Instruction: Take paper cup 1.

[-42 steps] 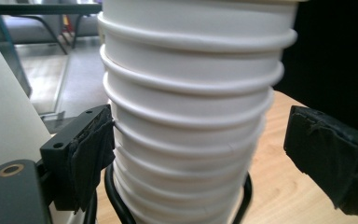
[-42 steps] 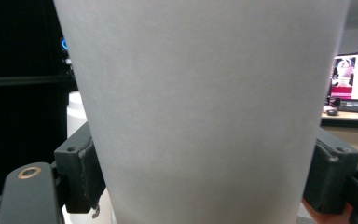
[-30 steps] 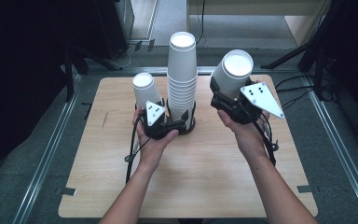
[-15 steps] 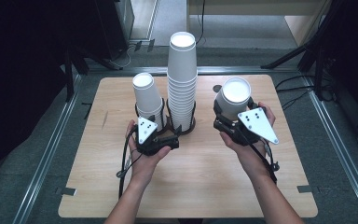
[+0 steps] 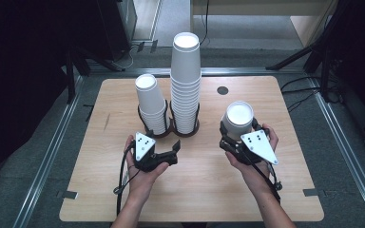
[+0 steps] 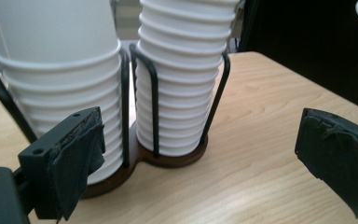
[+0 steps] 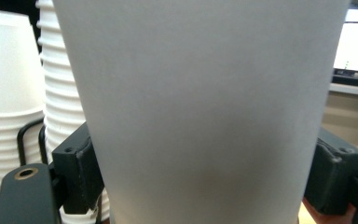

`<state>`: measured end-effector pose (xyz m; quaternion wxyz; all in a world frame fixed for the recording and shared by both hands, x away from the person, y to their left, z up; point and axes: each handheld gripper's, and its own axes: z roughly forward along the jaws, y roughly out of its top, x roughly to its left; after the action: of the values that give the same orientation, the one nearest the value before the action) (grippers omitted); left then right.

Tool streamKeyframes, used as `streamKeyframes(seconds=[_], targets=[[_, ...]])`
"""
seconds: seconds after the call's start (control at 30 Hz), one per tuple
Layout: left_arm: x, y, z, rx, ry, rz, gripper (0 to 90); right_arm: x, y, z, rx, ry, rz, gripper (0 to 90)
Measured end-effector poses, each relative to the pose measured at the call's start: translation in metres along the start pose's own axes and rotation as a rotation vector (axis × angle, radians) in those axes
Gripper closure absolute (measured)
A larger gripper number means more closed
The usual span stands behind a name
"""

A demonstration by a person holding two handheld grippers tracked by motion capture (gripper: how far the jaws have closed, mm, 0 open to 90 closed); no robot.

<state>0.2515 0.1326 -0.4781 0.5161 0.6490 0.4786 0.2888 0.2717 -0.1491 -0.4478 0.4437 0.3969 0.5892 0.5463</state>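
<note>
Right gripper (image 5: pixel 236 137) is clamping a single inverted paper cup (image 5: pixel 237 121), jaws closed on its lower wall, at the right side of the bench (image 5: pixel 285 190), right of the rack. In the right gripper view the cup (image 7: pixel 205 107) is sitting square between both pads, upright, no visible crush.

Left gripper (image 5: pixel 173 148) is hanging wide open and empty just near of the wire rack (image 5: pixel 171 132), jaws spread in front of the two stacks.

My read: the cup is being set down on the bench. To do it well: keep it vertical, lower until the rim is flat on the wood, then release, don't squeeze harder. Keep the left clear of the rack wires.

Rack contents:
- left bay: short stack (image 5: pixel 151 107), inverted cups nested
- right bay: tall stack (image 5: pixel 186 83), same, many more cups

Both stacks are standing upright inside their wire hoops (image 6: pixel 154 107).
</note>
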Motion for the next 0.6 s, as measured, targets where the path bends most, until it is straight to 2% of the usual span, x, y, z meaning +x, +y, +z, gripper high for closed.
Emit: streamKeyframes(seconds=[0.07,0.17,0.27,0.3,0.47,0.6], targets=[[0.001,-0.001,-0.002,-0.001,-0.004,-0.005,1.6,0.001,-0.007,-0.003,0.008,0.004,-0.017,15.8],[0.0,-0.004,-0.005,0.002,-0.017,0.002,1.5,0.005,-0.018,-0.008,0.016,0.0,-0.071,15.7],[0.001,-0.004,-0.008,0.011,-0.029,0.015,1.6,0.008,-0.028,-0.011,0.034,0.001,-0.096,15.7],[0.001,-0.004,-0.009,0.009,-0.038,0.017,1.6,0.009,-0.03,-0.012,0.042,-0.002,-0.12,15.7],[-0.002,-0.002,-0.013,0.003,-0.054,0.015,1.6,0.008,-0.044,-0.016,0.067,-0.028,-0.181,15.7],[-0.008,-0.001,-0.013,0.003,-0.083,0.019,1.6,0.01,-0.055,-0.015,0.085,-0.047,-0.24,15.5]])
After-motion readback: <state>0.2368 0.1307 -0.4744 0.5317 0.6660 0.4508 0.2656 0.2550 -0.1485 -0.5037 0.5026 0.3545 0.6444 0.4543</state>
